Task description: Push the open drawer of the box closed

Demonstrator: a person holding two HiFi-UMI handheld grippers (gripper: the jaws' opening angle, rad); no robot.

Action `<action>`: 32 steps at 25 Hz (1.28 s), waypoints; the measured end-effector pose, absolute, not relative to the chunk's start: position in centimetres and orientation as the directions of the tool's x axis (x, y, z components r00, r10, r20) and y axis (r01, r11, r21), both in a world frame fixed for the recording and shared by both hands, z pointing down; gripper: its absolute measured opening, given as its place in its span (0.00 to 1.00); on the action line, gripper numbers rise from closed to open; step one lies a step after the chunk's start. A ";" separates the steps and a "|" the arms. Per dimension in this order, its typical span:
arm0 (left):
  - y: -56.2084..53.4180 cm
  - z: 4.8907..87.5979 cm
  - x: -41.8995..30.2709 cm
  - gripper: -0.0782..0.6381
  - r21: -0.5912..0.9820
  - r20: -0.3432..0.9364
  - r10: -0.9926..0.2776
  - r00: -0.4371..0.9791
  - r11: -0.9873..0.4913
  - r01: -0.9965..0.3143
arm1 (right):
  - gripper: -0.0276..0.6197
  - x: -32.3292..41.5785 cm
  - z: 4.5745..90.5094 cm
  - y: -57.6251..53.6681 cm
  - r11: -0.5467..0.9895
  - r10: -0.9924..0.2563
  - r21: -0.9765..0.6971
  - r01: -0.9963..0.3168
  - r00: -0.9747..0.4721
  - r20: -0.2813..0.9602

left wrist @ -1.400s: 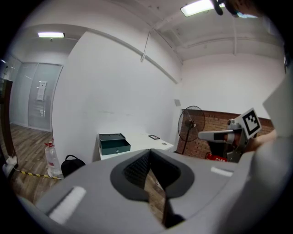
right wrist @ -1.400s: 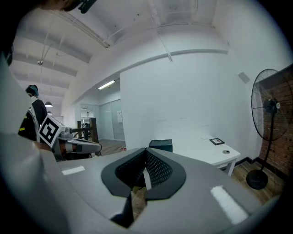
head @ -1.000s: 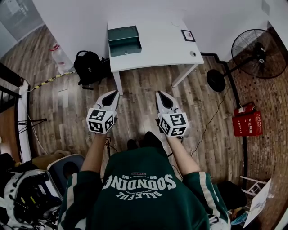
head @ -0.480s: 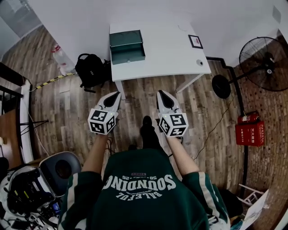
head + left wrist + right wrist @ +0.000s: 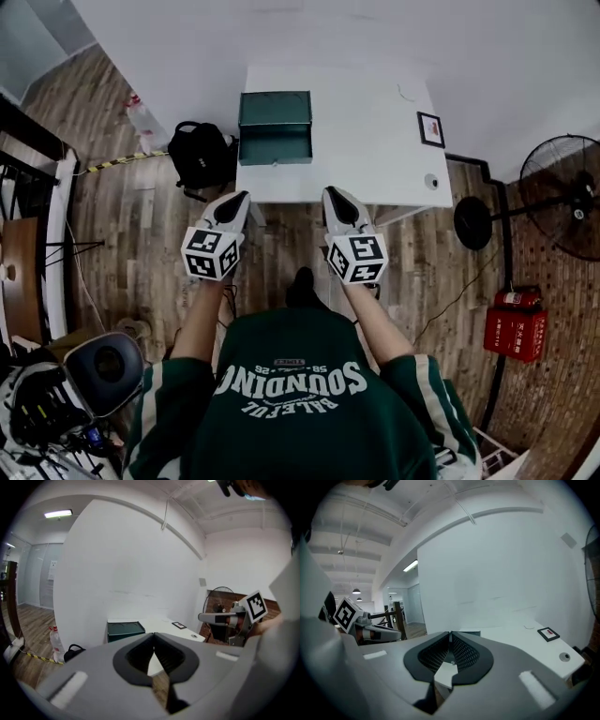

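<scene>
A dark green box (image 5: 275, 127) stands on the left part of a white table (image 5: 366, 141). Its drawer (image 5: 275, 150) is pulled out toward the table's front edge. My left gripper (image 5: 238, 197) is shut and empty, held in the air over the floor just short of the table. My right gripper (image 5: 331, 194) is level with it, also shut and empty. In the left gripper view the box (image 5: 125, 631) shows beyond the closed tips (image 5: 153, 635). In the right gripper view only a sliver of the box (image 5: 471, 633) shows behind the tips (image 5: 450, 633).
A small picture frame (image 5: 431, 128) and a round knob-like thing (image 5: 430, 181) lie on the table's right side. A black backpack (image 5: 199, 155) and a bottle (image 5: 141, 117) sit on the floor left of the table. A standing fan (image 5: 562, 197) and a red case (image 5: 514, 323) are at the right.
The person has walked toward the table, so table and box sit lower and nearer in the head view. Both grippers keep the same shut pose side by side.
</scene>
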State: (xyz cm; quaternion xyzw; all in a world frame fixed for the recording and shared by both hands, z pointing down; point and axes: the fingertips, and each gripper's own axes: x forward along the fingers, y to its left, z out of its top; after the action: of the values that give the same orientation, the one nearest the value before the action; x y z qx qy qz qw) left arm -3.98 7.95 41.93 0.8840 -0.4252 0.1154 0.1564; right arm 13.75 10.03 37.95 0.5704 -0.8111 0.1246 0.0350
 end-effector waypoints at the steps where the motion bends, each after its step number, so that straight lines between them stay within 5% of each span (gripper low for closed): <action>1: 7.3 41.8 -3.6 0.18 0.179 0.338 -0.724 0.602 -0.578 -0.796 | 0.05 14.1 37.8 9.0 0.333 -0.911 -0.164 -0.929 -0.361 0.199; 12: 3.9 41.9 -2.7 0.18 0.167 0.366 -0.776 0.514 -0.488 -0.857 | 0.06 13.7 39.4 3.3 0.450 -0.837 -0.205 -0.869 -0.491 0.243; 32: -2.5 46.9 -5.1 0.18 0.234 0.431 -0.707 0.560 -0.512 -0.826 | 0.08 7.8 47.1 -1.5 0.436 -0.766 -0.253 -0.864 -0.504 0.398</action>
State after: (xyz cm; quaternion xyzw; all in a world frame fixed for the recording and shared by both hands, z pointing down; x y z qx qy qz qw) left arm -5.15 -2.55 46.89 0.8579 -0.4470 0.1418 0.2101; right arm 7.77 -1.49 47.09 0.4852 -0.8399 0.2158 0.1125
